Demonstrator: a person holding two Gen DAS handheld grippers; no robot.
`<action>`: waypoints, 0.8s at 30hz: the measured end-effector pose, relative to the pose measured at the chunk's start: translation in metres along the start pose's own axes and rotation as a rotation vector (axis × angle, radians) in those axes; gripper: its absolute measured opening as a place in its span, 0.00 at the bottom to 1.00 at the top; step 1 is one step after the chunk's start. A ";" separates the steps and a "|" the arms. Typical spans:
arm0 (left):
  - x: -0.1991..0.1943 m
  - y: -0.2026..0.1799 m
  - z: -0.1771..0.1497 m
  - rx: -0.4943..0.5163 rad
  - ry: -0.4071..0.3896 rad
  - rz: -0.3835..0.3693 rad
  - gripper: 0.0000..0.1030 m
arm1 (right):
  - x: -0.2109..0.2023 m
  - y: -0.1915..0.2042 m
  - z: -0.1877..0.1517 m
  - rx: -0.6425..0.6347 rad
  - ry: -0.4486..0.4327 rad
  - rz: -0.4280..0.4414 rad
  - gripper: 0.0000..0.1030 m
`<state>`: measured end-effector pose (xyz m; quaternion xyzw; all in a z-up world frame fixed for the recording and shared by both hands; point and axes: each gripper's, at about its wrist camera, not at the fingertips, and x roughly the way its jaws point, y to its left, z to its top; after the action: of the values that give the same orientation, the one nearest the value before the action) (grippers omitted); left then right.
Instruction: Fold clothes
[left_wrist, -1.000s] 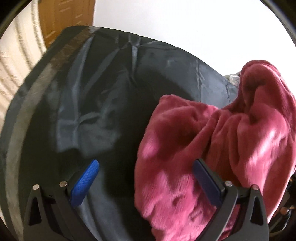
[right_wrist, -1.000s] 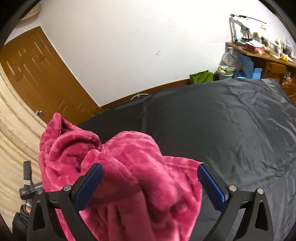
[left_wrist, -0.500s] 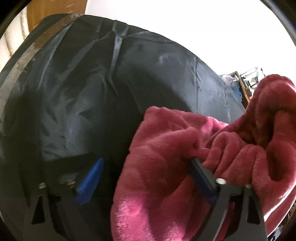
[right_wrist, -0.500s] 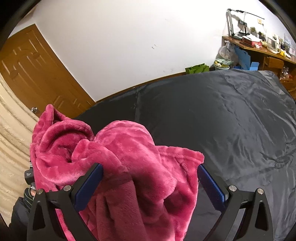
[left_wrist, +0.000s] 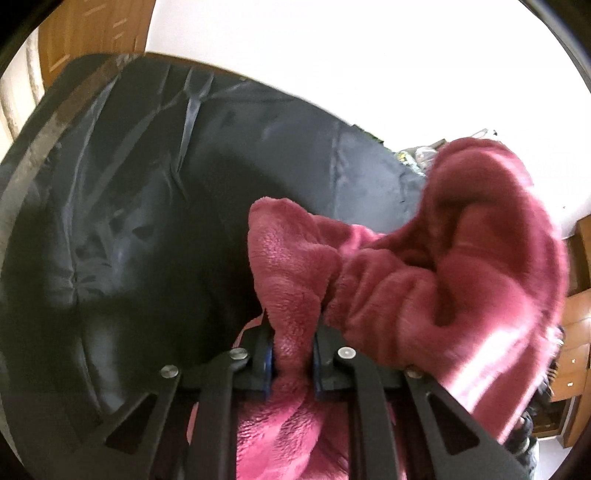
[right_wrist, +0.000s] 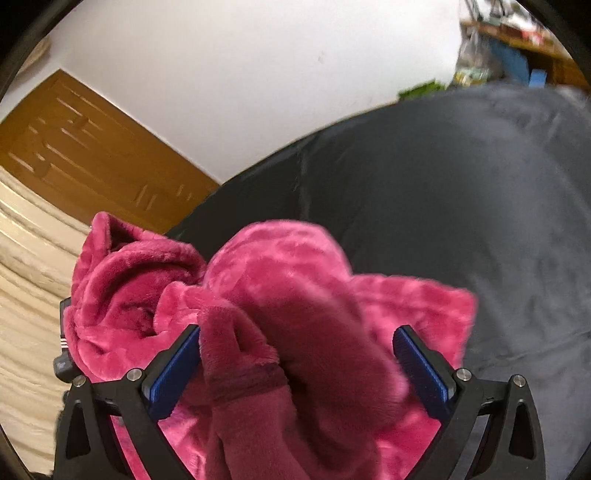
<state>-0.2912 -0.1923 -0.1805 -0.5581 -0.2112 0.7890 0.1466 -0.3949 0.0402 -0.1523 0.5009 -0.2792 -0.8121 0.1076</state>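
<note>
Left gripper (left_wrist: 291, 354): jaws closing, a fold of the pink fleece garment (left_wrist: 424, 288) pinched between blue pads. Right gripper (right_wrist: 295, 365): jaws held wide, fleece bunched between them, ungripped. Garment is heaped at the near edge of the black sheet (right_wrist: 461, 192); open sheet is seen beyond, up to the white wall (right_wrist: 240, 66).

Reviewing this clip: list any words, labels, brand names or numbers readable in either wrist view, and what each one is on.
None can be read in either view.
Pink fleece garment: no tag or print shows.
Dark sheet: plain.
Clutter on the desk: too blurred to read.
Wooden door: carved panels only, no sign.
</note>
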 end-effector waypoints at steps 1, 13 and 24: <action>-0.004 -0.004 -0.001 0.007 -0.011 -0.005 0.16 | 0.004 0.001 -0.001 0.002 0.019 0.021 0.97; -0.084 -0.007 -0.059 0.000 -0.120 -0.012 0.14 | 0.003 0.078 -0.089 -0.409 0.226 0.021 0.95; -0.098 -0.026 -0.096 0.031 -0.160 0.072 0.24 | -0.048 0.065 -0.115 -0.442 0.186 0.068 0.95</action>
<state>-0.1675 -0.1990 -0.1147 -0.4983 -0.1897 0.8389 0.1094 -0.2783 -0.0309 -0.1186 0.5281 -0.1004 -0.7999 0.2668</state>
